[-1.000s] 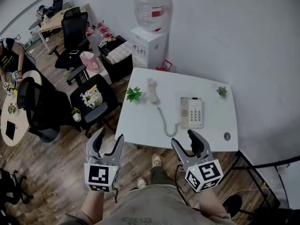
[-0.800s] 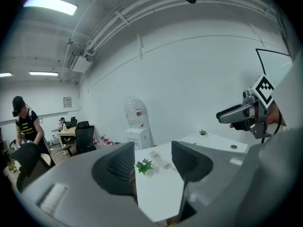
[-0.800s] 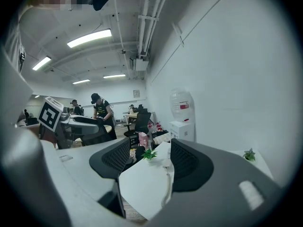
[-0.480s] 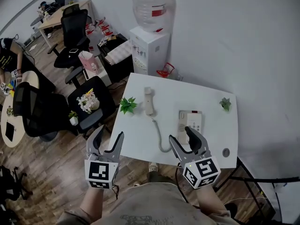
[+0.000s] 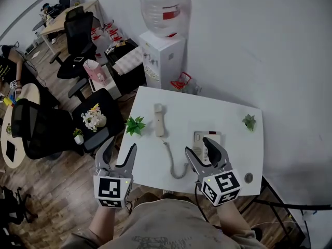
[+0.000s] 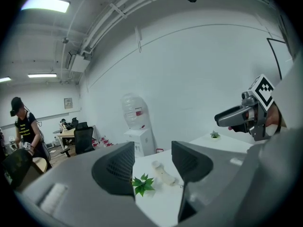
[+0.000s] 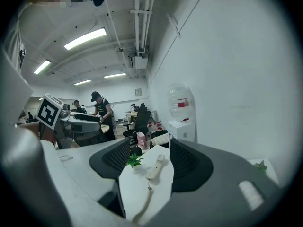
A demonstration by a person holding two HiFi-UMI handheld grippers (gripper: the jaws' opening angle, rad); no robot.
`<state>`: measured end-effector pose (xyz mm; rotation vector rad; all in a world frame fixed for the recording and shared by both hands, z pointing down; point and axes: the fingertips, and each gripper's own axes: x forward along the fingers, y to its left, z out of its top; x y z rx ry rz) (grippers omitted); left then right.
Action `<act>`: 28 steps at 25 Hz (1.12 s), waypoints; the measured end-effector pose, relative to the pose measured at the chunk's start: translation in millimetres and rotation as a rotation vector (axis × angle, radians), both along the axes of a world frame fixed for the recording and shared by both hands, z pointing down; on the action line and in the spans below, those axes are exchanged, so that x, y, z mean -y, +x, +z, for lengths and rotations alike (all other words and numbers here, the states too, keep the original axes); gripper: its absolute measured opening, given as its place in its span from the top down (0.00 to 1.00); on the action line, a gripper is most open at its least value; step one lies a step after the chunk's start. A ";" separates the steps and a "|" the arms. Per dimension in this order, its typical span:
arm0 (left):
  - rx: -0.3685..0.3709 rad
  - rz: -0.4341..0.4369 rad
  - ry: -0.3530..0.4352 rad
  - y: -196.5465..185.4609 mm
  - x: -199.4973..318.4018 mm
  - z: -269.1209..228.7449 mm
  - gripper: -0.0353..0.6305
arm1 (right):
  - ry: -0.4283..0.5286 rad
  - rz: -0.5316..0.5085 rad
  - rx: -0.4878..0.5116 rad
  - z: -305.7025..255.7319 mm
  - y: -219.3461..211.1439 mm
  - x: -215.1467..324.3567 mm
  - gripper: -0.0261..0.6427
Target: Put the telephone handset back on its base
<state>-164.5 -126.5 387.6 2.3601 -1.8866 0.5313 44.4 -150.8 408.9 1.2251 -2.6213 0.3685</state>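
Observation:
A beige telephone handset point(image 5: 158, 120) lies off its base on the white table point(image 5: 228, 113), also seen in the left gripper view as the handset point(image 6: 164, 174) and in the right gripper view as the handset point(image 7: 156, 168). Its coiled cord point(image 5: 174, 164) runs to the telephone base point(image 5: 198, 142), which my right gripper partly hides. My right gripper point(image 5: 200, 149) hangs open above the table's near edge, over the base. My left gripper point(image 5: 119, 152) is open too, held off the table's left edge, with nothing between its jaws.
A small green plant point(image 5: 135, 124) stands left of the handset and another plant point(image 5: 249, 121) at the table's far right. A water dispenser point(image 5: 163, 51) stands behind the table by the wall. Office chairs point(image 5: 36, 128) and a person point(image 7: 101, 112) are at the left.
I have come closer to the table: it sits lower and nearer in the head view. My right gripper now overlaps the telephone base. Both grippers stay open.

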 end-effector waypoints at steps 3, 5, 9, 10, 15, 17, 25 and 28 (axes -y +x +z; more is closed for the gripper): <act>0.019 0.010 -0.004 -1.0 8.2 1.0 0.58 | -0.010 -0.002 0.004 3.6 -3.0 7.3 0.54; 0.026 0.010 -0.010 -5.9 9.2 0.5 0.58 | -0.014 -0.007 0.000 4.3 -6.6 8.0 0.54; 0.014 0.014 -0.006 -14.6 14.6 -7.1 0.58 | -0.012 0.014 -0.010 2.4 -10.3 11.3 0.54; 0.013 0.019 -0.009 -16.7 15.7 -6.0 0.58 | -0.014 0.025 -0.009 2.1 -11.1 11.9 0.54; 0.026 0.057 0.000 -29.3 22.8 -11.7 0.58 | -0.033 0.083 0.000 2.0 -18.7 12.8 0.54; 0.028 0.068 0.003 -37.1 25.3 -12.9 0.58 | -0.036 0.101 -0.002 2.2 -21.9 14.2 0.54; -0.018 0.093 0.021 -55.1 31.5 -16.9 0.58 | -0.062 0.129 0.026 14.0 -48.5 18.6 0.54; -0.021 0.089 0.003 -62.2 32.6 -8.3 0.58 | -0.095 0.144 0.012 32.2 -59.9 27.4 0.53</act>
